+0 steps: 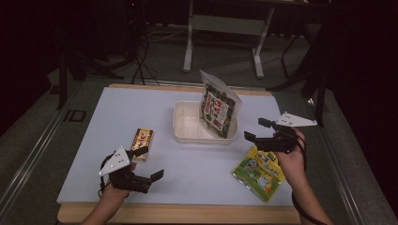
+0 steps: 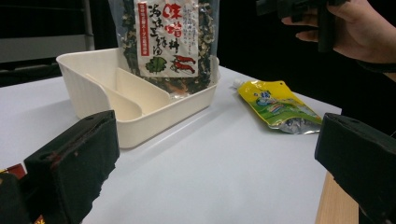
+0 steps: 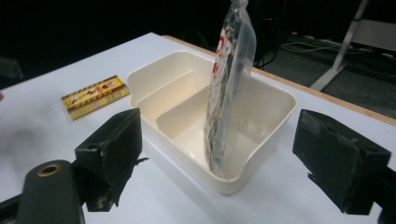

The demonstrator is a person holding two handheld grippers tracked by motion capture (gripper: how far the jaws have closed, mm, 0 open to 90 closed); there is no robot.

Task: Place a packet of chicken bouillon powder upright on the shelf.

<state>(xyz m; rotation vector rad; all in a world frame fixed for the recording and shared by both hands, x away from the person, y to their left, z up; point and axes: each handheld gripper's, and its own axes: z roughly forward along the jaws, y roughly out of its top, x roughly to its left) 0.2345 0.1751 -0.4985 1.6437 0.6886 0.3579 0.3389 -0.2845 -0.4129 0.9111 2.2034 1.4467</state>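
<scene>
Judging from how things lie, you are partway through packing: the seaweed soup packet point(image 1: 219, 108) stands upright in the cream bin point(image 1: 184, 130), leaning against its right-hand wall in the larger compartment, so that item looks done. Two items remain on the white table point(image 1: 84, 164): the yellow box point(image 1: 141, 144), left of centre in the high view, and the green-and-yellow pouch point(image 1: 259, 172), lower right. Your right gripper point(image 1: 255, 131) hangs just right of the bin with its jaws spread wide and nothing between them; in the right gripper view the packet point(image 3: 229, 84) and bin point(image 3: 261, 144) sit framed between the two black pads, apart from both. The pouch lies directly below that hand in the high view, nearer to you than the gripper, so it seems the natural next pick. Your left gripper point(image 1: 148, 176) rests low at the lower left, jaws also spread and empty, with the yellow box just above it in the frame, close but not touching. In the left gripper view the pouch point(image 2: 278, 106) lies flat at mid right, well apart from the bin point(image 2: 140, 123).
</scene>
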